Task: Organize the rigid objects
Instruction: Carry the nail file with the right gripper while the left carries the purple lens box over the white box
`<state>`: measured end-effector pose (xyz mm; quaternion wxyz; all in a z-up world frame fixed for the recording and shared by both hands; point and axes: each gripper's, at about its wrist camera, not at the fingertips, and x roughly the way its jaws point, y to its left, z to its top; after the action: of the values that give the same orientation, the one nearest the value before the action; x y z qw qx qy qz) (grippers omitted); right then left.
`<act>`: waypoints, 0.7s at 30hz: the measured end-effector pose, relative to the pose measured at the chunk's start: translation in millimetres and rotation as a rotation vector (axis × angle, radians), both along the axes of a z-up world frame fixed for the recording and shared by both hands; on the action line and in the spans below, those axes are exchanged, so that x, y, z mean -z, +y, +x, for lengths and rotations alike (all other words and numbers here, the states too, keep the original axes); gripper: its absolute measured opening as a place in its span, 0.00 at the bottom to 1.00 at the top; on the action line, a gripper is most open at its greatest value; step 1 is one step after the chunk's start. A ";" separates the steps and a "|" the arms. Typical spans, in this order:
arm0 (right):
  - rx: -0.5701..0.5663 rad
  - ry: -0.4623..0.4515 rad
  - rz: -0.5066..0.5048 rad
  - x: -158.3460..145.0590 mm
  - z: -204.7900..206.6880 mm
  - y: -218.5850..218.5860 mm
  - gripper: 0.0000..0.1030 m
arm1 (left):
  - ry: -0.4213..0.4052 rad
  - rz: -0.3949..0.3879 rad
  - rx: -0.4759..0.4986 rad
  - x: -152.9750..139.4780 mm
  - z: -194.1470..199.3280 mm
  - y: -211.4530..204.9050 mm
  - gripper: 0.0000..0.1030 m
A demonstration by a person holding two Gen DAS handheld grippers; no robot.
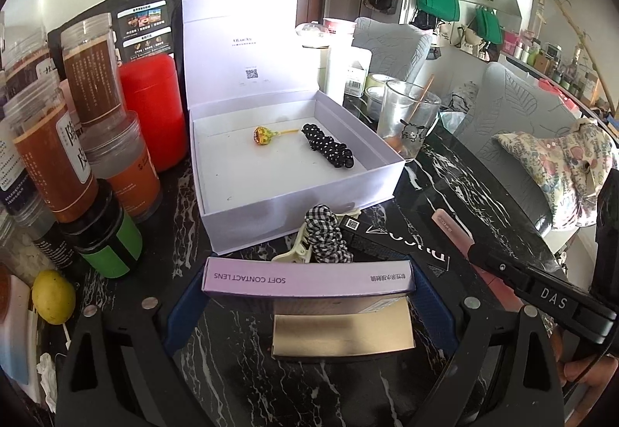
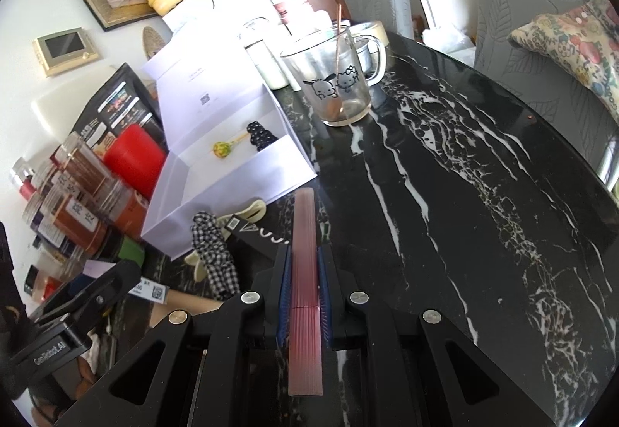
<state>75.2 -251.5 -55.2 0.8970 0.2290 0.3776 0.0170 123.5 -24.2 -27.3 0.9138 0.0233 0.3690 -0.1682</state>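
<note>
L cam: lens box (image 1: 309,278) clamped | R cam: pink tube (image 2: 306,272) clamped

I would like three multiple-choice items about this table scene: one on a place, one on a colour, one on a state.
1. Where is the lollipop?
A. inside the white box
B. in the glass mug
C. on the black table

2. What colour is the canister left of the box?
A. blue
B. red
C. white

3. What is the state of the right gripper?
A. open and empty
B. shut on a pink stick
C. out of view

Answers: 1 A, it lies on the box floor beside a dotted scrunchie. 2 B, its body is plainly red. 3 B, the blue fingers press both sides of the stick.
</note>
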 end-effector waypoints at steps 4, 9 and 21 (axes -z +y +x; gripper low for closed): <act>-0.013 -0.011 0.007 -3.4 -7.4 2.4 0.13 | -0.013 0.003 0.009 -5.2 -8.7 -3.9 0.93; -0.031 -0.027 0.012 -10.2 -15.5 4.2 0.13 | -0.020 0.002 0.010 -11.8 -12.5 -8.1 0.93; -0.072 -0.065 -0.007 -39.3 -21.1 10.8 0.13 | -0.056 -0.012 0.009 -39.6 -12.2 -12.9 0.93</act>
<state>54.1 -240.7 -16.0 0.9085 0.2115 0.3562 0.0556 111.4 -37.2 12.3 0.9231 0.0240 0.3423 -0.1737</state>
